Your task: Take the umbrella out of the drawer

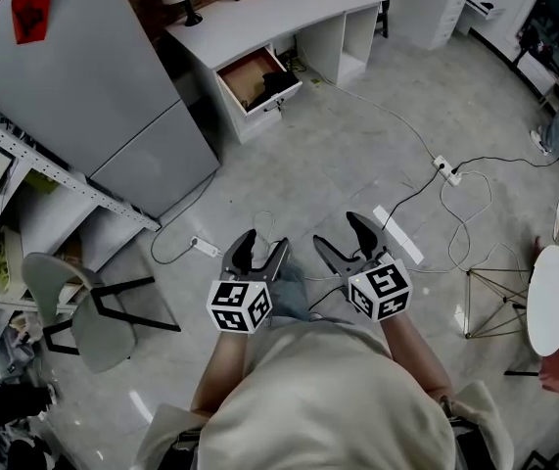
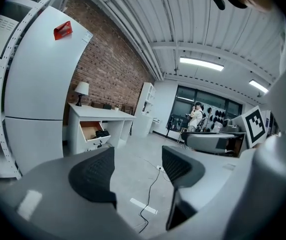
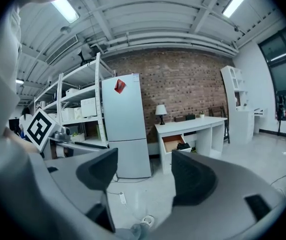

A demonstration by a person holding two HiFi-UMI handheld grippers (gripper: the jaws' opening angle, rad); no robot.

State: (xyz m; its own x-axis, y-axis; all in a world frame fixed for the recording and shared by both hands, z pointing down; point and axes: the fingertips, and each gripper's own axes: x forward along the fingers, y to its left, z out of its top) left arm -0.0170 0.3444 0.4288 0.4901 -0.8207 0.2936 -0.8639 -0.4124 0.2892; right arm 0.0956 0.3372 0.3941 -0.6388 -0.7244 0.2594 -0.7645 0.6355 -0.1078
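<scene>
Still the approach stage. The left hand-held gripper (image 1: 264, 244) and right hand-held gripper (image 1: 342, 233) are both wide open and empty, well apart from the counter (image 1: 279, 8). The umbrella (image 1: 277, 83) looks like that dark thing in the open drawer (image 1: 243, 74). Next I'd walk over and reach in.

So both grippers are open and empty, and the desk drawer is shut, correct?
Not quite. The drawer is pulled open, with a dark thing lying in it, as the head view shows. The left gripper and right gripper are indeed open and empty.
</scene>
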